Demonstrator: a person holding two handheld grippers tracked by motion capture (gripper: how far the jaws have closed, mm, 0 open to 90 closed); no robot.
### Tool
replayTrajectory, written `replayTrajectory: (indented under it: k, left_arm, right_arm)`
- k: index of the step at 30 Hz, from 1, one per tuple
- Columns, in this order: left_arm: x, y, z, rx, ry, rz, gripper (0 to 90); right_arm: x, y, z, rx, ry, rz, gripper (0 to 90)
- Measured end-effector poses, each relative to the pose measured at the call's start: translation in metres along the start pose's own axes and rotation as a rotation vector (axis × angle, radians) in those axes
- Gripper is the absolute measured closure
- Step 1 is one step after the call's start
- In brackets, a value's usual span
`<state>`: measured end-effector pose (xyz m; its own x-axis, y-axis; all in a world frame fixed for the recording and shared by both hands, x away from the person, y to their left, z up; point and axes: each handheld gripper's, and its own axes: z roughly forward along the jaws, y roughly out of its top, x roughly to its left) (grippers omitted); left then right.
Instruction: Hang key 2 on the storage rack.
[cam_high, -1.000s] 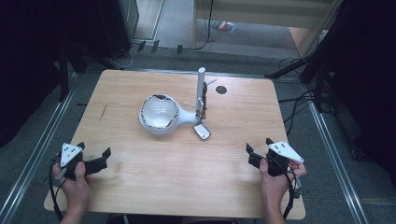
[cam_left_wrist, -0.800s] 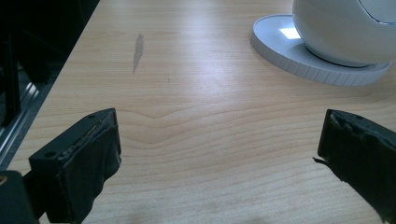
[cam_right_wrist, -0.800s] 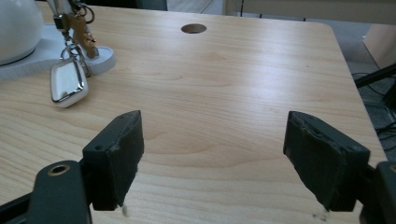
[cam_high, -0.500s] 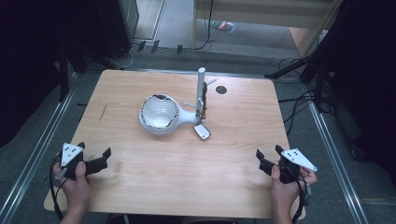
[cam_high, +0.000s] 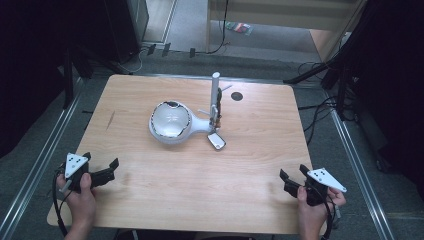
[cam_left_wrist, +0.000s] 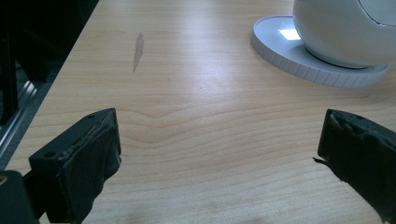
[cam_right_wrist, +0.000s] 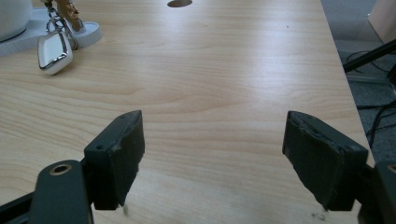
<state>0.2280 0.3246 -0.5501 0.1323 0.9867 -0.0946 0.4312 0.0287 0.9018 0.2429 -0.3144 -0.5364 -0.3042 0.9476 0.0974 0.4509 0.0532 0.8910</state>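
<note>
both claws, left claw (cam_high: 111, 169) and right claw (cam_high: 292, 176), are held released low in the frame; a reach to the white bowl stand (cam_high: 172, 121) at centre is called for next.

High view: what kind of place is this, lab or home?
Probably a lab or recording setup, not a home: a bare wooden table flanked by metal rails on the floor, loose cables beside it, and dark curtains on both sides.

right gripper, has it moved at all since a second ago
Yes. In the high view the right gripper has drawn back toward the person and outward, nearer the table's near right corner and farther from the white bowl-shaped stand.
</note>
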Motion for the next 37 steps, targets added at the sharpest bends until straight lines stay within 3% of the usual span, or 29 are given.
replayTrajectory:
  k: [12,17,21,37]
  left_arm:
    - [0.001,0.0,0.0,-0.003,0.001,-0.01,0.0]
    - [0.001,0.0,0.0,-0.002,0.004,-0.009,0.0]
    - [0.001,0.0,0.0,-0.003,0.007,-0.012,0.0]
    - [0.001,0.0,0.001,0.001,0.014,-0.015,0.0]
  right_arm:
    - [-0.012,-0.015,-0.017,0.022,0.017,0.041,21.7]
    - [-0.013,-0.017,-0.02,0.031,0.019,0.039,21.7]
    - [-0.016,-0.018,-0.02,0.027,0.026,0.068,22.1]
    - [-0.015,-0.017,-0.018,0.04,0.019,0.057,22.1]
